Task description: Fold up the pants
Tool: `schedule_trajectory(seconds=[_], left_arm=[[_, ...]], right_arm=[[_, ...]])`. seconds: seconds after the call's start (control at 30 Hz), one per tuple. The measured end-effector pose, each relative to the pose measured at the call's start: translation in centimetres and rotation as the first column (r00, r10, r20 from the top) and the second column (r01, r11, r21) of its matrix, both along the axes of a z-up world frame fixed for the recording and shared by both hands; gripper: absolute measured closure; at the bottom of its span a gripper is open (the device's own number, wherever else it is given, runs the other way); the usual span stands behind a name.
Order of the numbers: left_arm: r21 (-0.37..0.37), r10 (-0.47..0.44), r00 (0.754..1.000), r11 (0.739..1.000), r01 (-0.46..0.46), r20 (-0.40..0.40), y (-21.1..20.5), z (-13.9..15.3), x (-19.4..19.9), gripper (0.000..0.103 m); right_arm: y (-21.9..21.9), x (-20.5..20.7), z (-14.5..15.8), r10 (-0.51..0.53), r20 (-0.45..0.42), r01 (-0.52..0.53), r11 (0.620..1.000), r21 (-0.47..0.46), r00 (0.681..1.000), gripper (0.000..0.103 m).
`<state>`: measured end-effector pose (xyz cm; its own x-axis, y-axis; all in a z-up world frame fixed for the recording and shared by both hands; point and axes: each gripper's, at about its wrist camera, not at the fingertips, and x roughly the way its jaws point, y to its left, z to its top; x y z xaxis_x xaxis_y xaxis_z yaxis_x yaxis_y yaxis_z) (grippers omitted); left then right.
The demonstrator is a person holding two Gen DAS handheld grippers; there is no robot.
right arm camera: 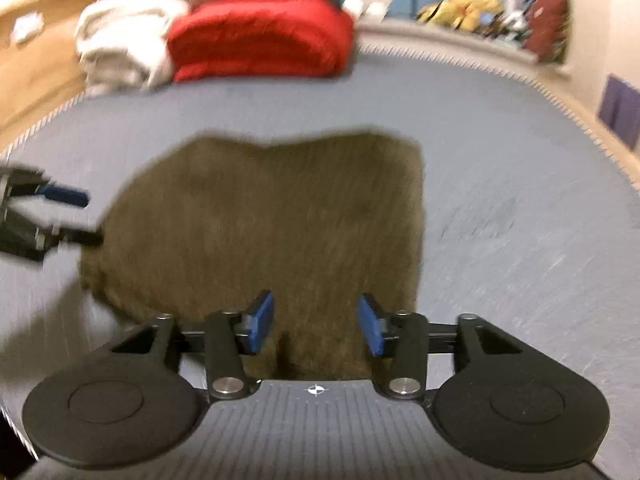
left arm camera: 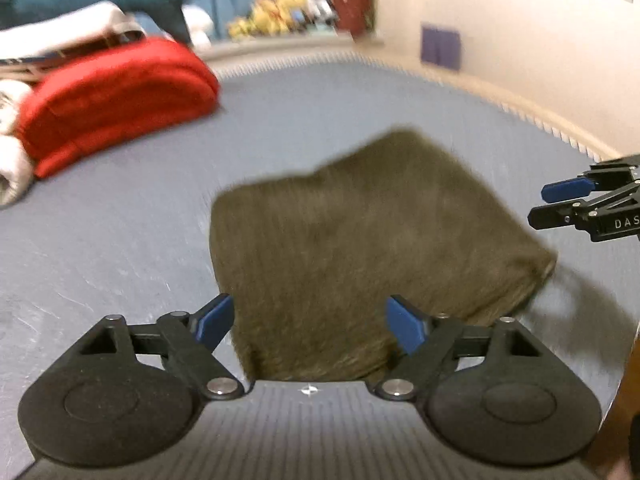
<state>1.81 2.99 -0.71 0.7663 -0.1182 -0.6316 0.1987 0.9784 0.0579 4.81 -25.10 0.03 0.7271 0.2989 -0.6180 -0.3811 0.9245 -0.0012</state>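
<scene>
The olive-brown pants [left arm camera: 360,240] lie folded into a compact block on the grey-blue mat [left arm camera: 120,240]. My left gripper [left arm camera: 310,322] hovers at the block's near edge, its blue pads wide apart and nothing pressed between them. In the right wrist view the same folded pants [right arm camera: 272,220] fill the middle, and my right gripper [right arm camera: 316,328] stands open over their near edge, pads apart from the cloth. Each gripper shows in the other's view: the right gripper [left arm camera: 556,204] at the right edge, the left gripper [right arm camera: 86,216] at the pants' left side. Both views are motion-blurred.
A folded red blanket [left arm camera: 116,100] and white linens [right arm camera: 128,44] are stacked at the far end of the mat. Plush toys [left arm camera: 276,12] sit on a ledge before a blue curtain. A cream wall [left arm camera: 500,40] runs along the right; wooden floor [right arm camera: 36,64] shows beyond the mat.
</scene>
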Motion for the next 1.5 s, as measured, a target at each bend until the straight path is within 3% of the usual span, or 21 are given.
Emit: schedule_trajectory(seconds=[0.13,0.17,0.23,0.3,0.33,0.4,0.67,0.8,0.97,1.2,1.5], left_arm=[[-0.106,0.109,0.994,0.989,-0.108,0.009,-0.8,1.9,-1.9,0.015],[-0.115,0.128,0.992,0.985,-0.127,0.002,-1.1,2.6,-2.2,0.015],[-0.113,0.172,0.985,0.979,-0.171,0.003,-1.6,3.6,-3.1,0.015],[-0.103,0.209,0.978,0.973,-0.208,-0.005,-2.1,4.6,-3.9,0.015],[-0.109,0.225,0.974,0.968,-0.225,-0.014,-2.0,4.9,-4.1,0.014],[-0.139,0.252,0.967,0.957,-0.255,-0.034,-1.8,5.8,-4.9,0.001],[-0.142,0.304,0.951,0.94,-0.309,-0.056,-2.5,5.3,-6.5,0.0],[-0.151,0.297,0.944,0.936,-0.317,-0.142,-2.8,3.4,-6.1,0.0],[-0.117,0.307,0.939,0.938,-0.326,-0.158,-2.8,2.0,-5.5,0.0],[-0.119,0.326,0.923,0.927,-0.354,-0.206,-2.1,1.1,-4.3,0.0],[-0.1,0.312,0.925,0.935,-0.339,-0.217,-2.8,0.4,-3.7,0.0]], right_arm=[[0.1,-3.3,4.6,-0.12,0.147,0.108,0.99,0.089,0.982,0.029],[0.0,-3.9,5.3,-0.14,0.167,0.122,0.986,0.114,0.976,0.025],[0.2,-5.6,7.5,-0.182,0.207,0.151,0.976,0.156,0.961,0.005],[0.3,-6.6,8.8,-0.22,0.213,0.185,0.968,0.17,0.952,0.001],[0.0,-7.0,9.2,-0.232,0.204,0.198,0.964,0.176,0.951,0.001],[-0.3,-7.8,9.2,-0.244,0.174,0.212,0.96,0.183,0.954,0.001],[0.6,-8.4,4.3,-0.27,0.096,0.255,0.956,0.141,0.958,0.001],[1.4,-7.6,2.2,-0.283,0.018,0.277,0.95,0.146,0.959,0.001],[2.6,-6.7,1.1,-0.245,0.032,0.242,0.967,0.08,0.969,0.001],[2.9,-5.4,0.7,-0.232,-0.046,0.235,0.967,0.098,0.972,0.001],[3.9,-4.9,0.2,-0.199,-0.055,0.203,0.977,0.065,0.978,0.001]])
